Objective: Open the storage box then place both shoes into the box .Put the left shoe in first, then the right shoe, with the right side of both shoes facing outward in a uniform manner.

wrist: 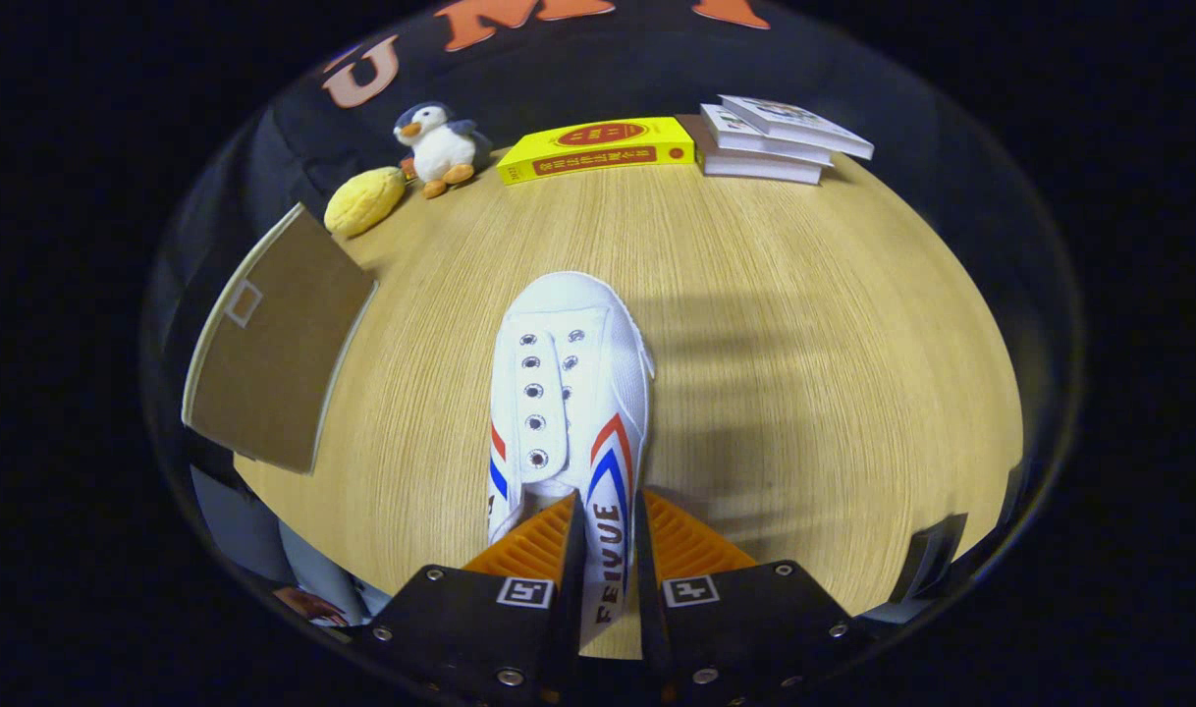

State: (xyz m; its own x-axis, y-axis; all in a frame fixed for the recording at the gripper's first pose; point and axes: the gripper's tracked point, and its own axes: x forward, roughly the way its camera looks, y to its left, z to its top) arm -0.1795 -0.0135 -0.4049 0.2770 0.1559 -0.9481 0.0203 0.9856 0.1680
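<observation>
A white canvas shoe [569, 383] with red and blue stripes and empty eyelets points away from me, toe toward the far side of the wooden table [804, 324]. My gripper [610, 511] is shut on the shoe's right side wall near the heel, both fingers pressing on the canvas. Whether the sole rests on the table or hangs just above it I cannot tell. The storage box [274, 353], brown cardboard with a pale rim, stands to the left of the shoe with its flap raised.
Along the table's far edge lie a yellow book [598, 149], a stack of white books [770, 137], a plush penguin [439, 145] and a yellow bun-shaped toy [362, 199]. A person's hand [308, 604] shows at the near left. Bare wood stretches right of the shoe.
</observation>
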